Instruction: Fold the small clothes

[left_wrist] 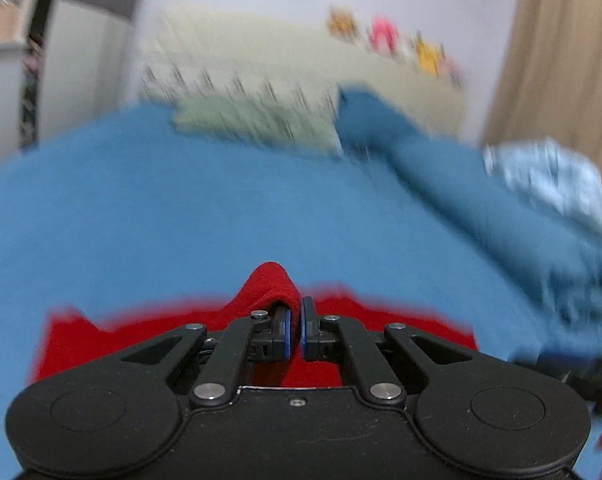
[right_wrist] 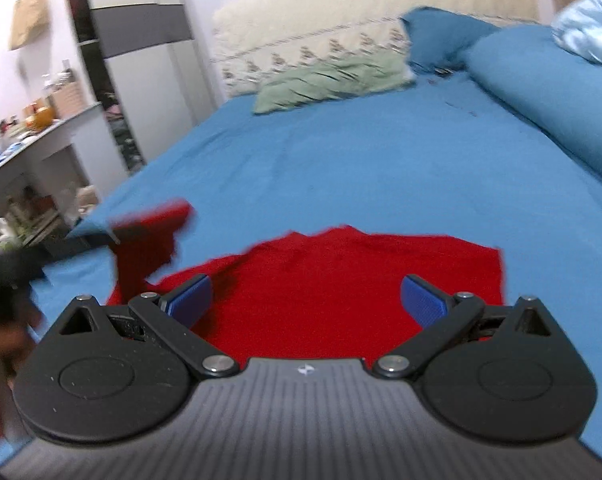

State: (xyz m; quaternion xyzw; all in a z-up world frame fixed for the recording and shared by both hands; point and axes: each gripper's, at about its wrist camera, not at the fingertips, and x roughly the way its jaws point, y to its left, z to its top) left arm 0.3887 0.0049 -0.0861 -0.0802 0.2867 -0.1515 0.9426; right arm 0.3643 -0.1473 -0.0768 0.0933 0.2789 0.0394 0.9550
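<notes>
Left gripper (left_wrist: 295, 326): blue pads pressed together on a peak of the red garment (left_wrist: 267, 284); the fold of cloth bunches up over the left pad.
Right gripper (right_wrist: 305, 300): jaws spread wide, nothing between the pads; it hangs above the red cloth, contact not visible.
Red garment: lies spread on the blue bedsheet (right_wrist: 341, 152) at the near end of the bed; in the right wrist view one flap at the left is lifted off the sheet, blurred, next to a dark blurred shape at the frame edge that I cannot identify for sure.
Garment type: hard to say; near part hidden under both gripper bodies.
Green pillow (right_wrist: 329, 80): at the head of the bed, against the cream headboard (right_wrist: 301, 20).
Blue pillow (right_wrist: 433, 34): just beside the green one, to its right.
Pale blue bundle (right_wrist: 589, 28): far right, cut off by the frame.
Left wrist view: heavily smeared; small coloured objects above the headboard unreadable.
Side shelf (right_wrist: 41, 136): left of the bed, cluttered, items too small to name.
</notes>
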